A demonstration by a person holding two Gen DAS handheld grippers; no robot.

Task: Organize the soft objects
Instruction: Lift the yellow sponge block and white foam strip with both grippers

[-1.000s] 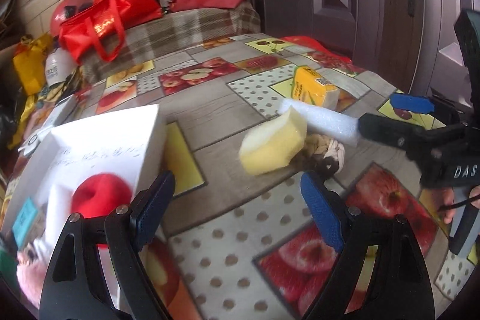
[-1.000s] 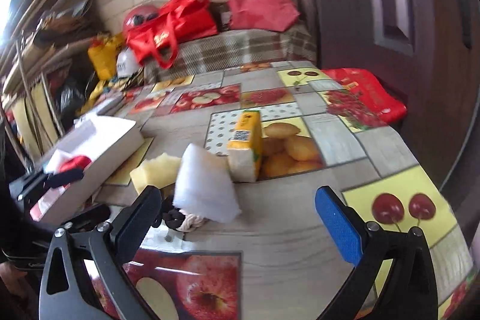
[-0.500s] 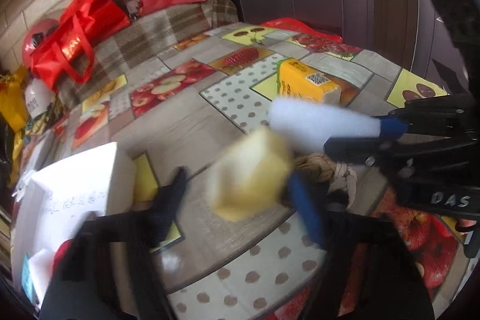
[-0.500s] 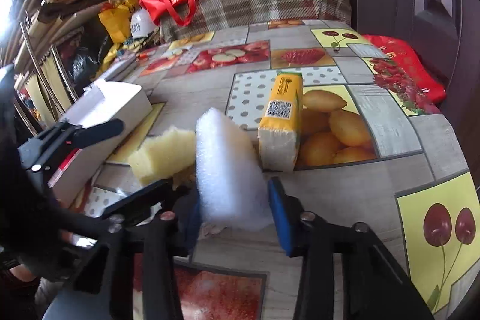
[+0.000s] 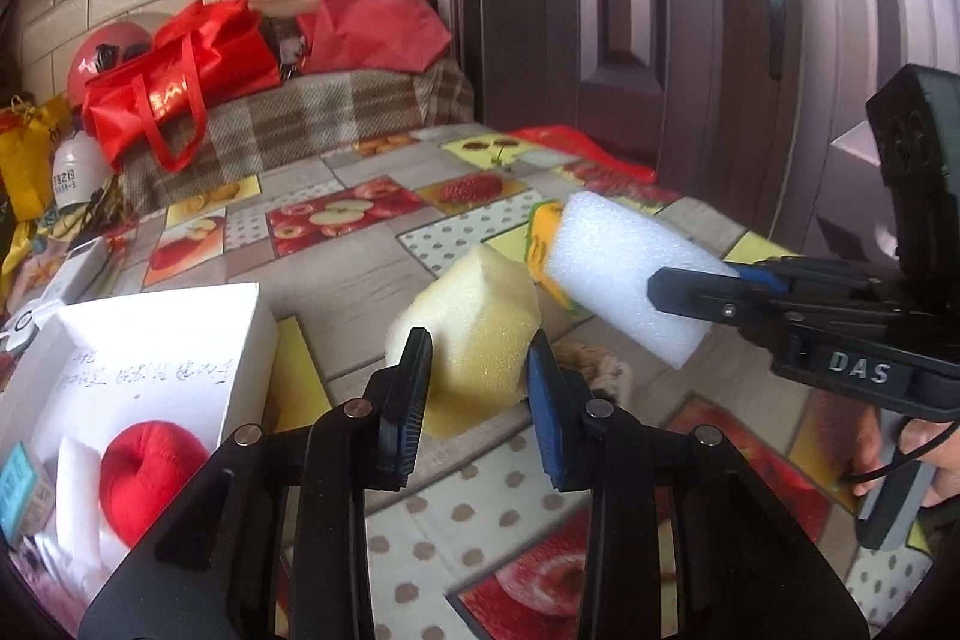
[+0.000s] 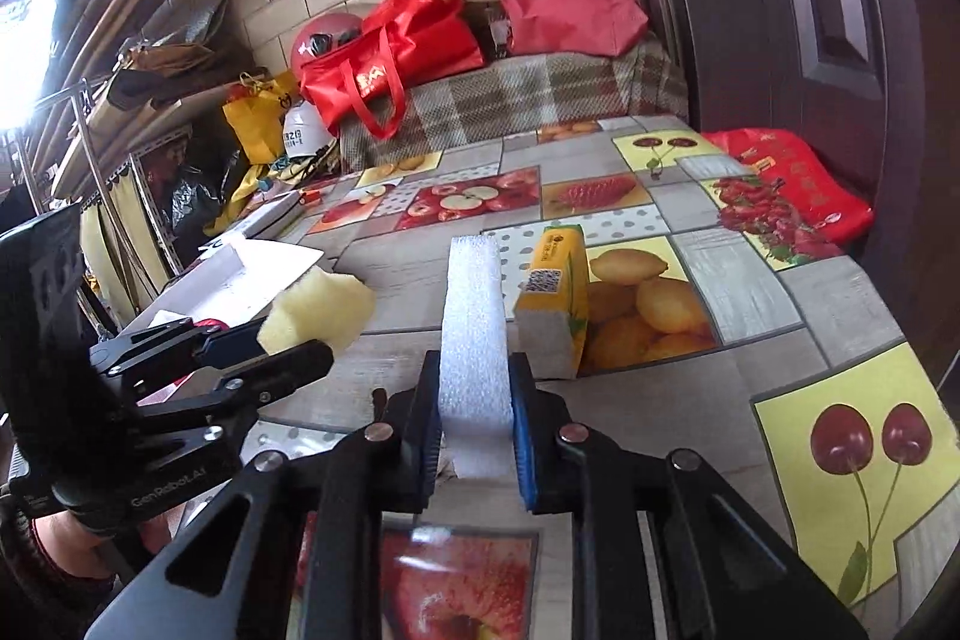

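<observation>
While both grippers grip foam above the fruit-patterned counter (image 5: 336, 280), each wrist camera shows its own fingers closed on a piece. Seen from the left wrist, the left gripper (image 5: 480, 376) sits at lower centre, its fingers pinching a yellow sponge (image 5: 474, 316) that bulges between the pads. To the right of it, the right gripper (image 5: 708, 292) reaches in from the right edge, its fingers clamped on the near end of a white foam block (image 5: 612, 268), which slants toward the frame's middle. A yellow carton (image 5: 540, 238) peeks out behind the block. At lower left stands a white box (image 5: 180, 328), open at the top, with a red yarn ball (image 5: 150, 466) and pale soft pieces inside. A brownish knotted item (image 5: 600, 370) lies on the counter just behind the left fingers.

From the right wrist, the white foam block (image 6: 474, 340) stands on edge at centre, squeezed between the right gripper's (image 6: 474, 430) fingers. The yellow carton (image 6: 558, 298) stands just right of it on the counter. At left, the left gripper (image 6: 264, 346) holds the yellow sponge (image 6: 318, 310) in front of the white box (image 6: 252, 274). Red bags (image 6: 384, 58) and a red helmet (image 6: 324, 40) fill the upper background by a brick wall.
</observation>
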